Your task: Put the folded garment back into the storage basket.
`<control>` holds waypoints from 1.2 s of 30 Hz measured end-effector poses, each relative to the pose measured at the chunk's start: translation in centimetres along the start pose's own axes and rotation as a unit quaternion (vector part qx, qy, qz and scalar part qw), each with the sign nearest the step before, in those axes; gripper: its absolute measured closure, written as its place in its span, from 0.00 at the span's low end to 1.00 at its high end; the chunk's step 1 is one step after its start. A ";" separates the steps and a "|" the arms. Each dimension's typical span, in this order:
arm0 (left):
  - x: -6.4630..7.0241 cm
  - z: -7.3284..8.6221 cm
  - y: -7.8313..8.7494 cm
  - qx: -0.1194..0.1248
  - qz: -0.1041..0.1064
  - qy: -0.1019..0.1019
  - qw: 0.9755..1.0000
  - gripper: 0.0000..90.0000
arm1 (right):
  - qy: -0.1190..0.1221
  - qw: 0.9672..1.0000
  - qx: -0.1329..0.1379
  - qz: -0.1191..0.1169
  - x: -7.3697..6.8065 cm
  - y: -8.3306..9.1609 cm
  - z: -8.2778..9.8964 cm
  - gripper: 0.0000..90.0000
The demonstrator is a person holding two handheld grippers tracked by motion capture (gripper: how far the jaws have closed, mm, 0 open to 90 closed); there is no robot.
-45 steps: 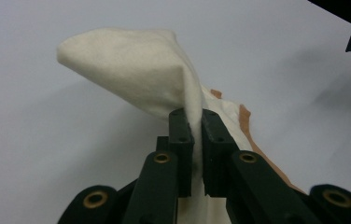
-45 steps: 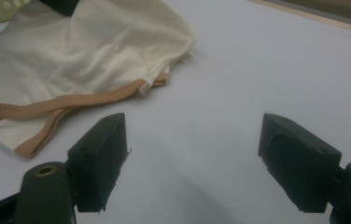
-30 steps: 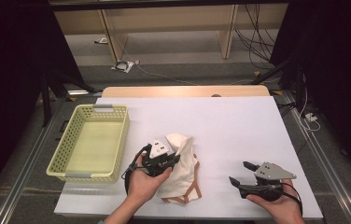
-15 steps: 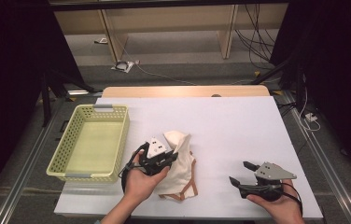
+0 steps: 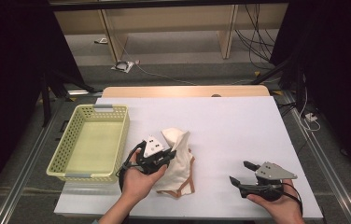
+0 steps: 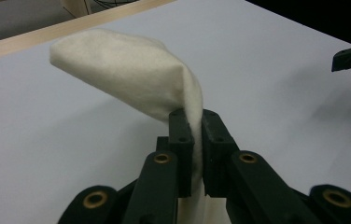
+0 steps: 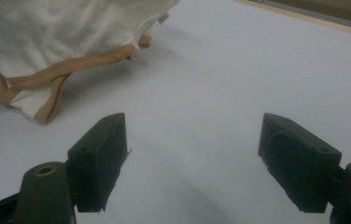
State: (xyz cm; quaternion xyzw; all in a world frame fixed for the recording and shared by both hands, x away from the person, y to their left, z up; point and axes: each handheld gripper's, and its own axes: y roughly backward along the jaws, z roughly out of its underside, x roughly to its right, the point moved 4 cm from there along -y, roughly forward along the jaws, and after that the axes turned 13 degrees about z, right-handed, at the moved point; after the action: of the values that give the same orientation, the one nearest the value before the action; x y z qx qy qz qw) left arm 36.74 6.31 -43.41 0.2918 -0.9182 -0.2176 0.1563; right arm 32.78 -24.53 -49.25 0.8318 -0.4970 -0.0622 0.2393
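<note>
With the left gripper (image 5: 168,155) fingers pinching the cream cloth (image 5: 178,163) and the right gripper (image 5: 243,172) spread idle, next likely comes carrying it to the basket (image 5: 66,161) beside it.

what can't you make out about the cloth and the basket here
- Cream cloth, high view: its left part lies under the left hand-held gripper and hand.
- Cloth, left gripper view: the pinched fold's lower part runs behind the jaws.
- Cloth, right gripper view: cut off by the top and left edges.
- Basket, high view: near inner wall hidden by its rim.
</note>
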 end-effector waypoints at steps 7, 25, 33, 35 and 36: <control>-0.1 -0.2 0.2 0.008 0.001 -0.002 1.000 0.93 | 0.000 1.000 0.001 0.001 0.0 0.0 0.0 0.27; -0.3 -0.6 0.9 0.021 -0.003 -0.005 1.000 0.93 | -0.001 1.000 0.004 0.002 0.0 0.0 0.0 0.27; -0.5 -0.8 1.2 0.025 -0.005 -0.004 1.000 0.93 | -0.001 1.000 0.004 0.002 0.0 0.0 0.0 0.27; -0.6 -0.8 1.3 0.027 -0.006 -0.003 1.000 0.93 | -0.001 1.000 0.004 0.002 0.0 0.0 0.0 0.27; -0.6 -0.8 1.3 0.028 -0.006 -0.003 1.000 0.93 | -0.001 1.000 0.004 0.002 0.0 0.0 0.0 0.27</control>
State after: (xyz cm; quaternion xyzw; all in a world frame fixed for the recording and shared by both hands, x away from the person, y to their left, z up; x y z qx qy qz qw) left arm 36.93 7.36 -42.15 0.3012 -0.9224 -0.1940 0.1443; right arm 32.83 -24.55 -49.22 0.8317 -0.4992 -0.0608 0.2355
